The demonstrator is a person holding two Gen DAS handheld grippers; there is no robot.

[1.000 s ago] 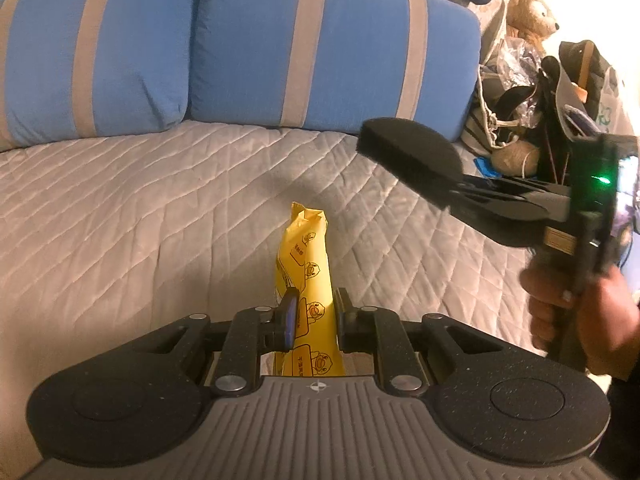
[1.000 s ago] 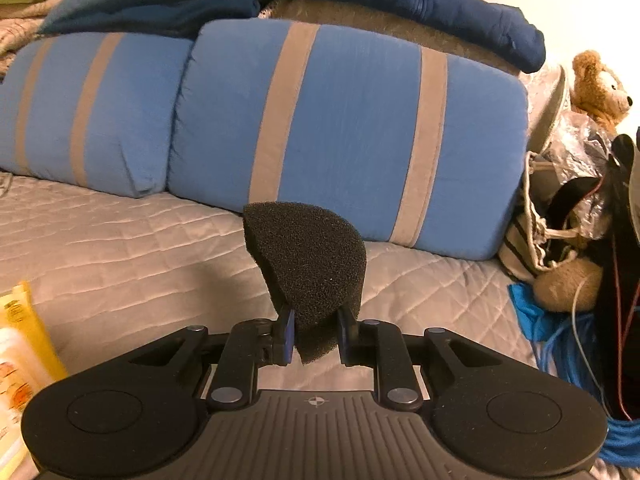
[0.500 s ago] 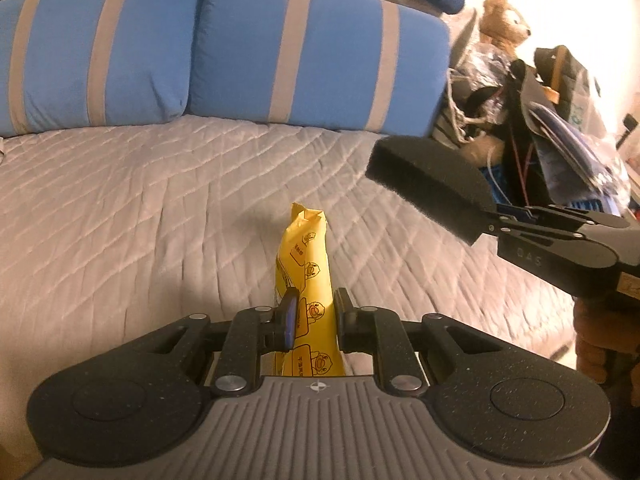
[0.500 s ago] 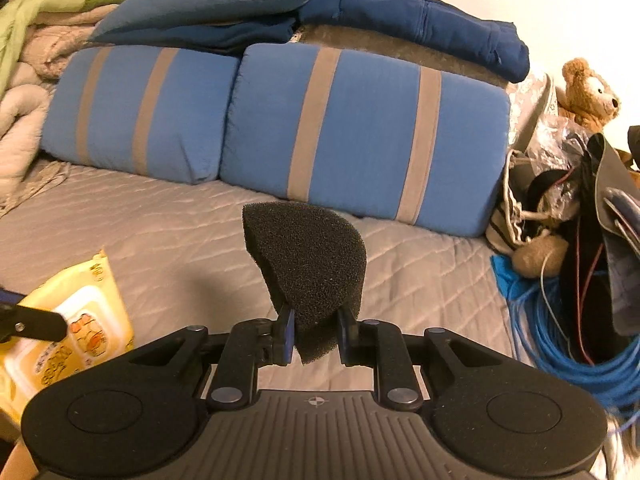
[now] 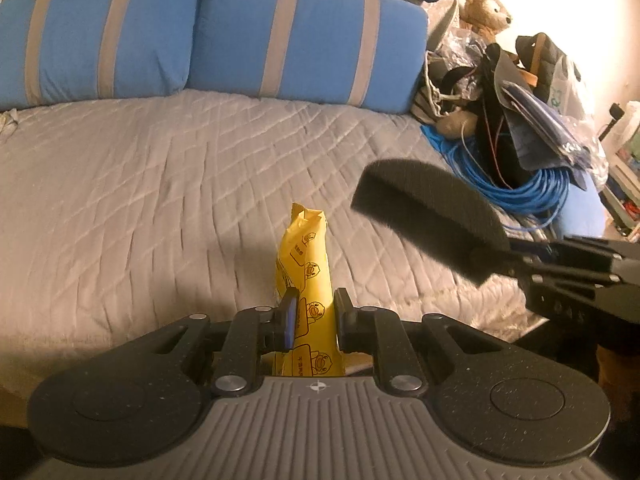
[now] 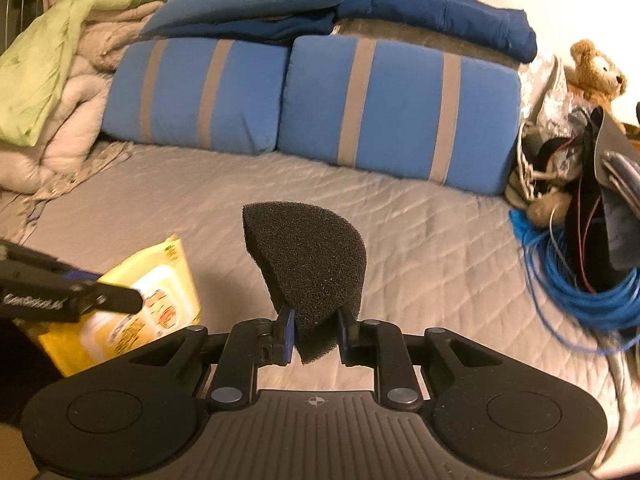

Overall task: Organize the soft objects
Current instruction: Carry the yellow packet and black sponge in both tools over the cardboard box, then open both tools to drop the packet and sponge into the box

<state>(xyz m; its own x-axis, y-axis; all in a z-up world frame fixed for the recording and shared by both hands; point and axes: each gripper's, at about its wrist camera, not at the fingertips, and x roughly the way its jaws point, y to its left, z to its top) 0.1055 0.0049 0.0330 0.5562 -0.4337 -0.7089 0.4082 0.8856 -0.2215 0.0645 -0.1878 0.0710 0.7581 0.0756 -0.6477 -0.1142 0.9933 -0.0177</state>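
Note:
My left gripper [image 5: 314, 312] is shut on a yellow wet-wipes pack [image 5: 306, 276] and holds it edge-on above the grey quilted bed [image 5: 160, 184]. The pack also shows flat-side in the right wrist view [image 6: 132, 312], at lower left. My right gripper [image 6: 316, 326] is shut on a black foam sponge [image 6: 304, 264], a half-round piece standing up between the pads. In the left wrist view that sponge [image 5: 424, 216] hangs to the right of the pack, apart from it.
Two blue striped pillows [image 6: 312, 100] lean at the head of the bed under folded blue bedding [image 6: 420, 16]. Blankets [image 6: 52, 92] pile at the left. At the right lie a blue cable coil [image 6: 576, 280], bags and a teddy bear [image 6: 596, 72].
Both grippers have pulled back from the pillows, so more of the bed and room shows. The right gripper with the sponge has dropped lower and closer beside the left one. Both grips are unchanged.

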